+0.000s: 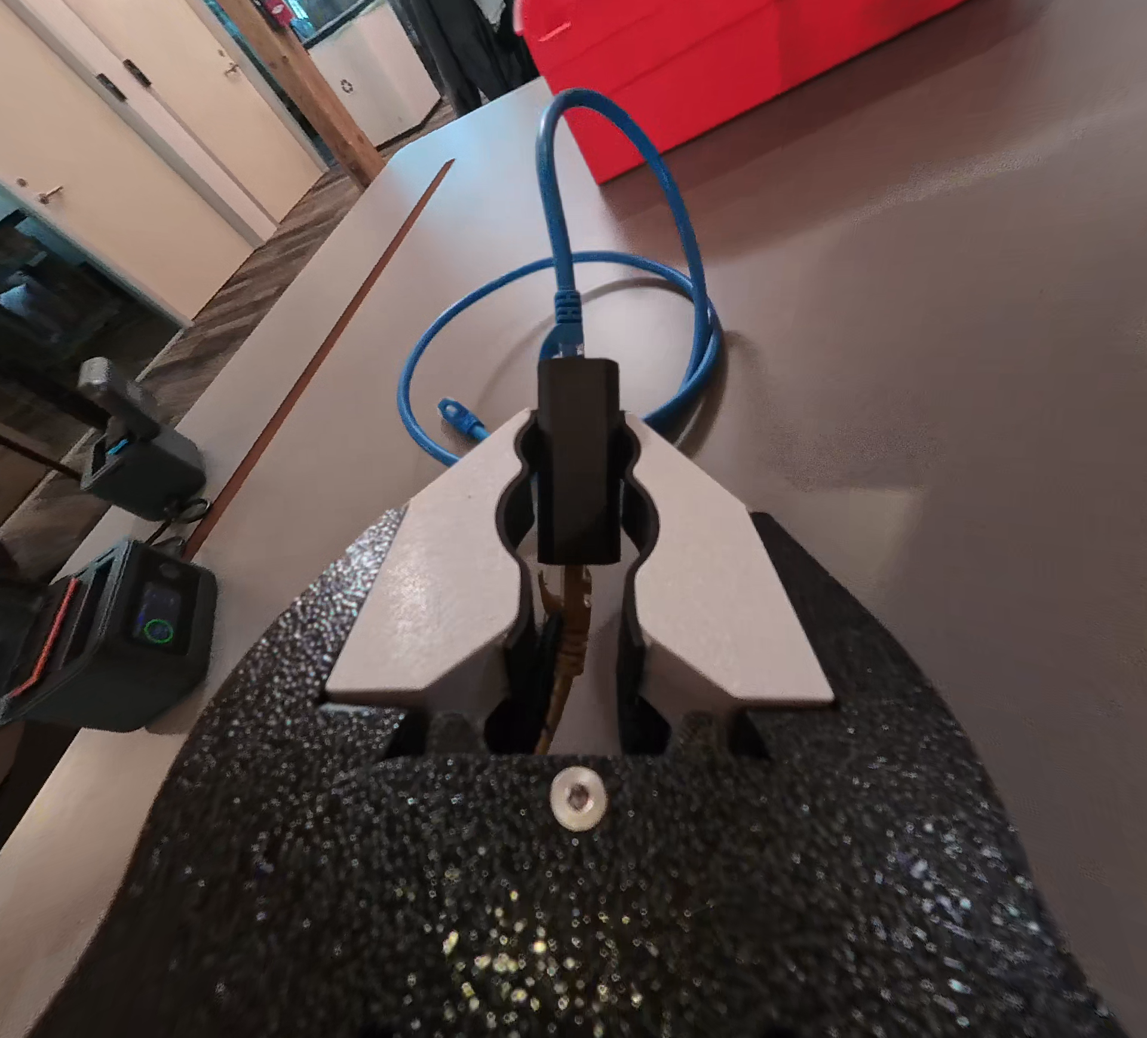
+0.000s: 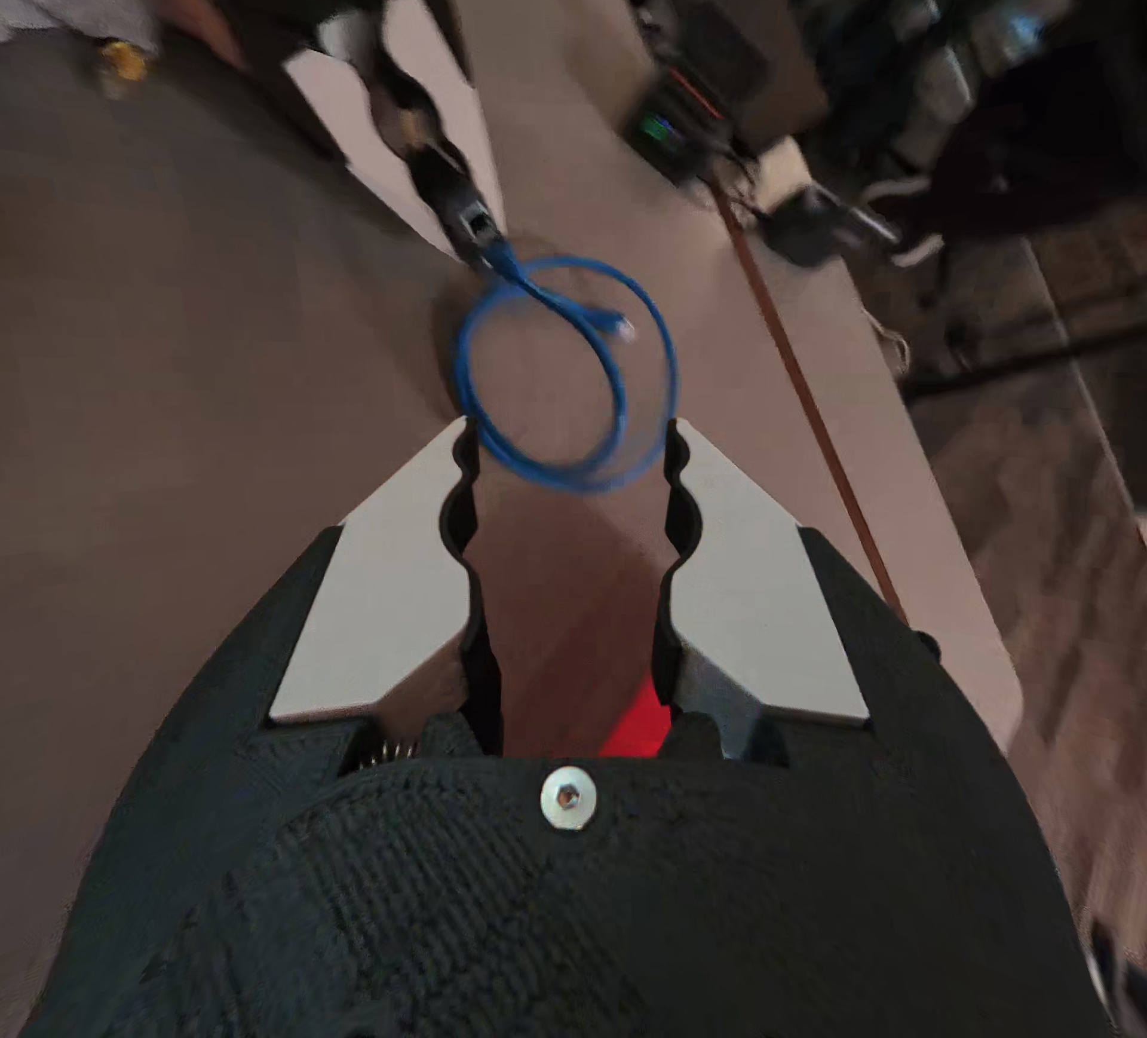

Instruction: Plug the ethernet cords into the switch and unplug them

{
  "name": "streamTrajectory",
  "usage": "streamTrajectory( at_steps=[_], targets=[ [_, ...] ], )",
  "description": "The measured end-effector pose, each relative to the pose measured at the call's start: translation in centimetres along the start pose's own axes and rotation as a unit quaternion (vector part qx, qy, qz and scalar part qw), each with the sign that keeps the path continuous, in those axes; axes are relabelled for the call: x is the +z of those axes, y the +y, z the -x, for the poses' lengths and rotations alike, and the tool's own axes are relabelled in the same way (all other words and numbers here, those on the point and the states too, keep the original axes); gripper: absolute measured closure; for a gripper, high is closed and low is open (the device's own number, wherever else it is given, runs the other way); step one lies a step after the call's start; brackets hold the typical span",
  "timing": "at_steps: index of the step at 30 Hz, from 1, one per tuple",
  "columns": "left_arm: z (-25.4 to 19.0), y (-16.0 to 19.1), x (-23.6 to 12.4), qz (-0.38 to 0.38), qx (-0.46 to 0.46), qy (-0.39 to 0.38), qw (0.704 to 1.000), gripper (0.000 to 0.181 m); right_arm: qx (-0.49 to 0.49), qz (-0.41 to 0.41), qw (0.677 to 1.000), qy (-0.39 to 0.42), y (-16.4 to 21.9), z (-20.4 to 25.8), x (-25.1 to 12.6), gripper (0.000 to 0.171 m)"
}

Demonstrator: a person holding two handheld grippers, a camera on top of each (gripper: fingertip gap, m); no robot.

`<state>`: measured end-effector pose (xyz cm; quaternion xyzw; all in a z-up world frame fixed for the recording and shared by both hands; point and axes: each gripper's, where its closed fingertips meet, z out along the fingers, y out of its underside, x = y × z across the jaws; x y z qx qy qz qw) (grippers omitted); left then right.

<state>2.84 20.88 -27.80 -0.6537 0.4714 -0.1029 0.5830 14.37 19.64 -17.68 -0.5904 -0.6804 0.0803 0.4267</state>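
Note:
My left gripper (image 1: 577,418) is shut on a small black switch block (image 1: 577,468) and holds it above the table. A blue ethernet cord (image 1: 560,238) is plugged into the block's far end and loops down into a coil on the table. Its free plug (image 1: 462,418) lies loose. A yellow cord (image 1: 568,654) enters the block's near end between the fingers. My right gripper (image 2: 571,428) is open and empty, just above the near side of the blue coil (image 2: 464,369). The right wrist view also shows the block (image 2: 459,201) and the free plug (image 2: 611,320).
A red bin (image 1: 776,15) stands on the table beyond the coil. Dark battery-like devices (image 1: 124,623) sit at the left table edge. A brown seam (image 1: 323,356) runs along the table. A person stands behind the bin. One gripper's finger ends stand about 15 cm off the other's.

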Motion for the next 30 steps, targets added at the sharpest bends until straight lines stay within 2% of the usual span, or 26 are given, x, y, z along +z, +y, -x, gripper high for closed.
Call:
streamTrajectory(
  at_steps=[1,5,10,12,15,22,25,28,30],
  targets=[
    [-0.3,0.1,0.1,0.002,0.006,0.009,1.000,0.160,-0.020,-0.013,1.000,-0.013,-0.7,1.2,2.1,0.115],
    [-1.6,0.2,0.3,0.008,0.023,0.044,0.999,0.160,-0.049,-0.034,0.996,-0.066,-1.8,4.3,8.4,0.129],
    [-2.6,0.5,0.5,0.019,0.042,0.069,0.997,0.160,-0.069,-0.001,0.991,-0.116,-1.3,5.7,11.9,0.143],
    [-2.5,0.5,0.5,0.019,0.036,0.072,0.997,0.160,-0.074,0.008,0.990,-0.118,-1.0,5.7,12.5,0.153],
    [-2.5,0.6,0.5,0.019,0.035,0.074,0.996,0.160,-0.089,0.017,0.988,-0.122,-0.8,5.6,12.8,0.154],
    [-2.3,0.6,0.4,0.020,0.035,0.075,0.996,0.160,-0.144,0.052,0.980,-0.125,-0.4,5.9,13.2,0.141],
    [-2.5,0.6,0.4,0.020,0.042,0.079,0.996,0.160,-0.176,0.056,0.977,-0.107,-1.1,5.8,12.8,0.129],
    [-2.7,0.5,0.4,0.021,0.057,0.079,0.995,0.160,-0.163,0.065,0.976,-0.128,-1.2,6.1,12.7,0.131],
    [-2.7,0.5,0.4,0.019,0.055,0.080,0.995,0.160,-0.169,0.076,0.974,-0.130,-0.7,5.9,13.1,0.142]
  ],
)
